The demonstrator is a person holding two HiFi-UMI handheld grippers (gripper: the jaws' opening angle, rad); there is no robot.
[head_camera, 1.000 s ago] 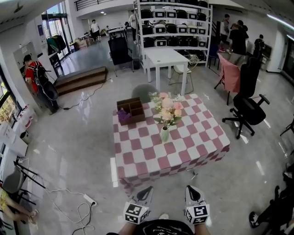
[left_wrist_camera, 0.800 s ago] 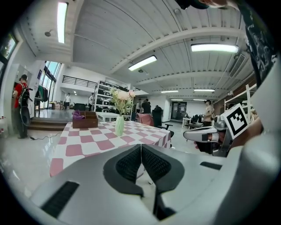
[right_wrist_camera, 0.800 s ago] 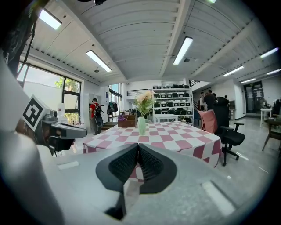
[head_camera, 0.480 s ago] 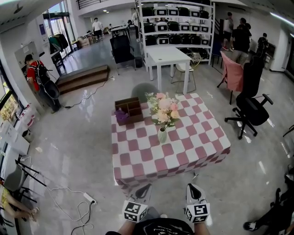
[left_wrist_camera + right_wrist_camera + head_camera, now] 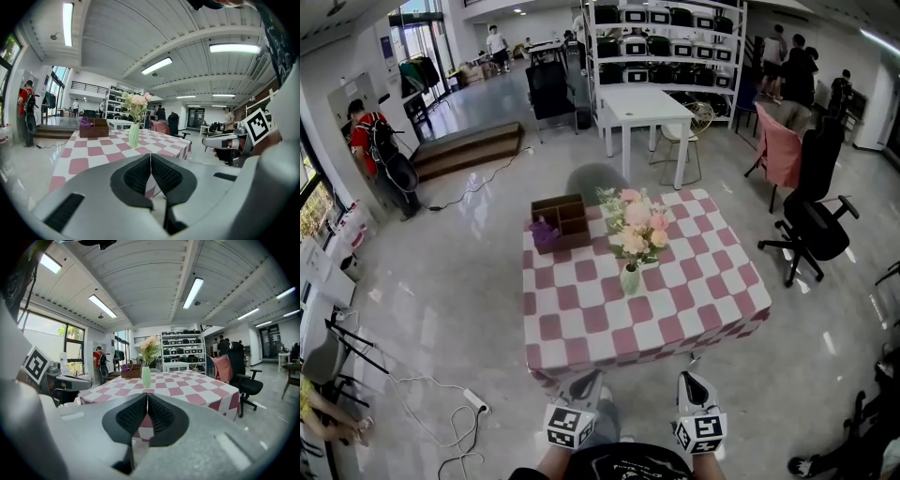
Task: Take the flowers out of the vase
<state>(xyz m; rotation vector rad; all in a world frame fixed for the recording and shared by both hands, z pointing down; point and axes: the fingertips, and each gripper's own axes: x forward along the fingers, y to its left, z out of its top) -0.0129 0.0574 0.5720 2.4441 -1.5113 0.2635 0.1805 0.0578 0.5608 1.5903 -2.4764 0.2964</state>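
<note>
Approach stage, nothing gripped yet. In the head view the left gripper (image 5: 584,386) and right gripper (image 5: 693,384) sit side by side at 6 o'clock, just short of the near edge of the bench (image 5: 581,328).

The left fingers (image 5: 138,174) are pressed together with nothing between them. The right fingers (image 5: 133,416) are the same. We read this as a carrying posture: both tools are held level and aimed at the target, so it stays centred in each gripper view.

The flowers (image 5: 636,223), a pink and cream bunch, are in the pale green vase (image 5: 630,278). It stands upright near the middle of the checked cloth, well apart from both grippers. A wooden compartment box (image 5: 562,221) holding something purple (image 5: 542,232) sits at 11 o'clock from the vase, clear of it.

Task not started. Our judgement is that both pairs of fingers must open before contact. One gripper should probably steady the vase while the other takes the stems low, near the rim, and lifts straight up. The vase looks narrow and the bunch top-heavy, so a sideways pull could tip it.
</note>
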